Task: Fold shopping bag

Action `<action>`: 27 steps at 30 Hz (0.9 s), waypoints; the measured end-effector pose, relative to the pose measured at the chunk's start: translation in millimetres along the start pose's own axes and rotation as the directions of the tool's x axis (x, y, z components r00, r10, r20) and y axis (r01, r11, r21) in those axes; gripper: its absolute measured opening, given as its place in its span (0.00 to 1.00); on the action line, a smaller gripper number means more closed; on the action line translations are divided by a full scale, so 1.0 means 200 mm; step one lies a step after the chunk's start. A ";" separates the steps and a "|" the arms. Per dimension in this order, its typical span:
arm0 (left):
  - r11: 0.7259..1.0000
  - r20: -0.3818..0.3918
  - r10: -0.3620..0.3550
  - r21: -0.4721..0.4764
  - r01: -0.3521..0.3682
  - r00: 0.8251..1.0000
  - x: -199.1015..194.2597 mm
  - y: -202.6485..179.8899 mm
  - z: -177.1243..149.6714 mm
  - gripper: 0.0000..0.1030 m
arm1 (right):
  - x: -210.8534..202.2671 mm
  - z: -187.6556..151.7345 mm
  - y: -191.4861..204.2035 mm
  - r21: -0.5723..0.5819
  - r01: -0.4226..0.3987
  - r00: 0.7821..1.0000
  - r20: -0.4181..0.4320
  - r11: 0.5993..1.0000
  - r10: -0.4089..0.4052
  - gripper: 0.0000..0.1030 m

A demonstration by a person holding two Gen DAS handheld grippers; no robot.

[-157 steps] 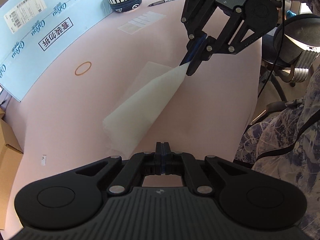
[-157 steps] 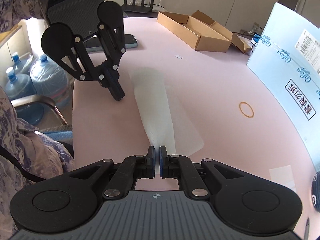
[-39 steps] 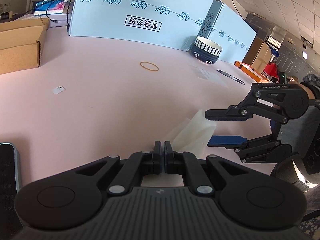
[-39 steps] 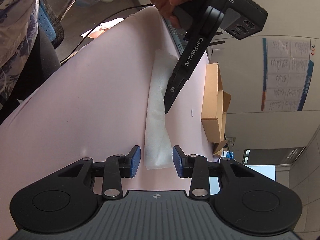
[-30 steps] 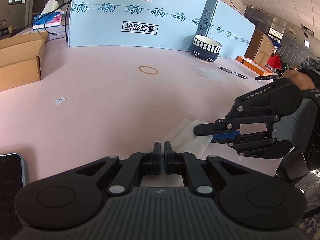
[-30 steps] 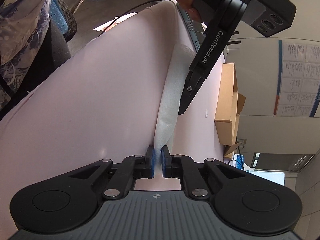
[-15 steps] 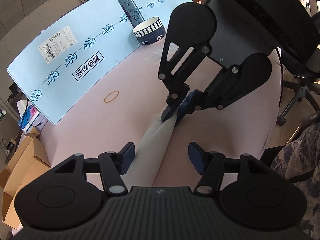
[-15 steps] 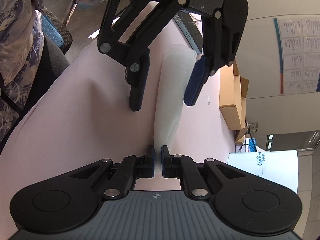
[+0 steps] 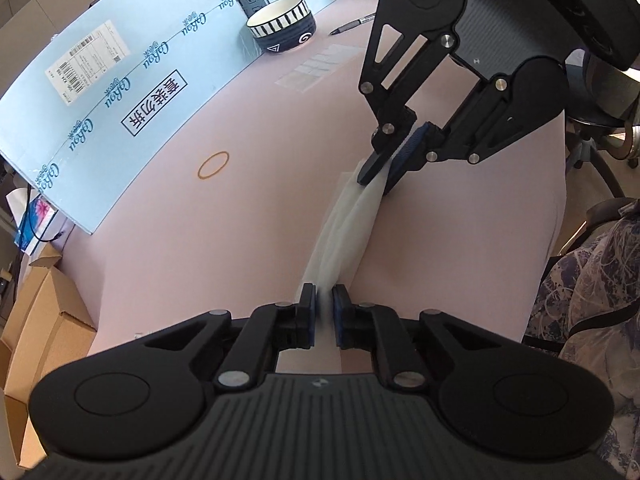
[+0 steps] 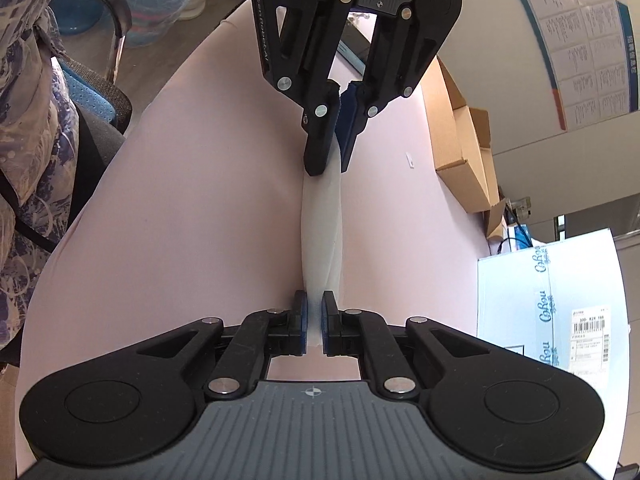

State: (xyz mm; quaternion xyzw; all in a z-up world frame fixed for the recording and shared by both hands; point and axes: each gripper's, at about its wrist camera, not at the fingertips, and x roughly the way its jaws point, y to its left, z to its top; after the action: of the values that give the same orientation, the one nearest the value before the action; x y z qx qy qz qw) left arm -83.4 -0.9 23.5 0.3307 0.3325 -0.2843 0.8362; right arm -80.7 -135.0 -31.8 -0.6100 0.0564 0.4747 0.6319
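The white shopping bag (image 9: 348, 224) is folded into a narrow strip and stretched between my two grippers over the pink table (image 9: 248, 128). My left gripper (image 9: 324, 292) has the near end of the strip between its blue pads; its jaws are closing and the pads pinch the bag. My right gripper (image 9: 374, 178) is shut on the far end. In the right wrist view, the right gripper (image 10: 315, 298) clamps one end of the bag (image 10: 322, 232), and the left gripper (image 10: 326, 166) pinches the other end from above.
A striped bowl (image 9: 282, 24), a pen (image 9: 352, 24) and a rubber band (image 9: 213, 165) lie toward the blue board (image 9: 120, 80). Open cardboard boxes (image 10: 460, 140) sit at the table's far side. An office chair (image 10: 100, 92) and a person's patterned sleeve (image 9: 592, 280) border the table's edge.
The left gripper's jaws were wide open around the bag half a second ago and have now come together on its end. Both grippers have rolled, and the bag is pulled into a thinner strip.
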 end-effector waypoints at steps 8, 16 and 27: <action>0.983 0.002 -0.182 -0.021 0.182 0.983 0.00 0.04 0.03 0.08 | -0.04 -0.12 -0.16 0.255 -0.247 0.968 0.098 0.935 0.229 0.06; 0.791 0.021 -0.478 -0.423 0.441 0.878 0.13 0.41 0.00 0.11 | 0.11 -0.45 -0.44 0.654 -0.586 0.807 0.420 0.478 0.415 0.07; 0.463 0.116 -0.683 -0.694 0.551 0.721 0.31 0.65 -0.12 0.09 | 0.08 -0.62 -0.39 0.754 -0.622 0.781 0.577 0.214 0.237 0.19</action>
State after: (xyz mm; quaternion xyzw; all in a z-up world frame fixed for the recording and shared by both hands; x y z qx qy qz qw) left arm 36.8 81.6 11.2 -0.1232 0.5829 -0.3925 0.7007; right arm 44.1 -213.4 -17.2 -0.0124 0.3725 0.6124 0.6972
